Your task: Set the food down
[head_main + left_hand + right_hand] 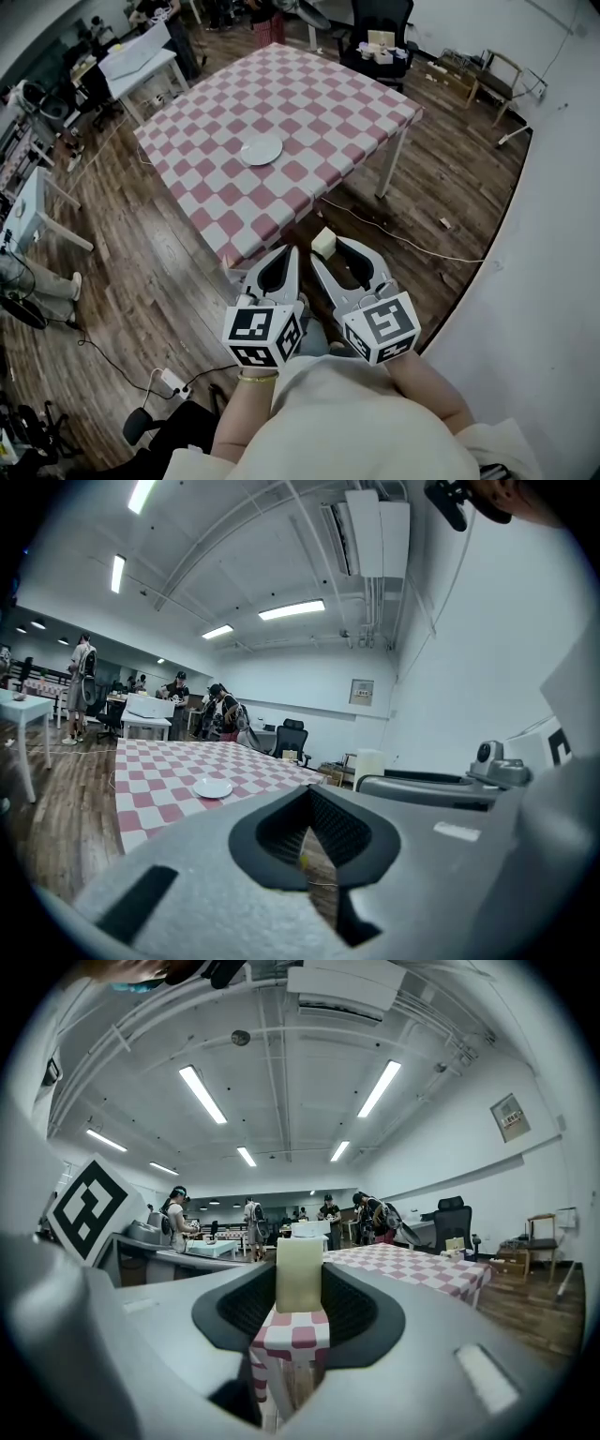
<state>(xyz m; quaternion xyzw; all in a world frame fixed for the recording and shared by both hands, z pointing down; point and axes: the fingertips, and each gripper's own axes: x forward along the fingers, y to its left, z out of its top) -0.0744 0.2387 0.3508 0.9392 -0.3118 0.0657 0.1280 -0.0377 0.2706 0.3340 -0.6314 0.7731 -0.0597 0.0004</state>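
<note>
Gripping pale food block [299, 1274] tight in right tongs [328, 249]; nothing in closed left tongs [290, 254]. Not set down yet. Left to do, likely: carry to white plate [261, 149] on checkered surface [328, 103], well ahead of tongs.

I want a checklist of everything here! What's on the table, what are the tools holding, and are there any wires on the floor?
Surface: table with a red-and-white checked cloth, ahead of the person.
Job's things: pale yellow food block, held off the table; white plate near the table's middle, nothing on it.
Clutter: nothing seen on the table.
Tools: left tool shut, nothing in it; right tool shut on the food block.
Cables: white cable on the floor by the table; power strip near the person's feet.
Surroundings: wooden floor, black chair, white desk, people far off.
</note>
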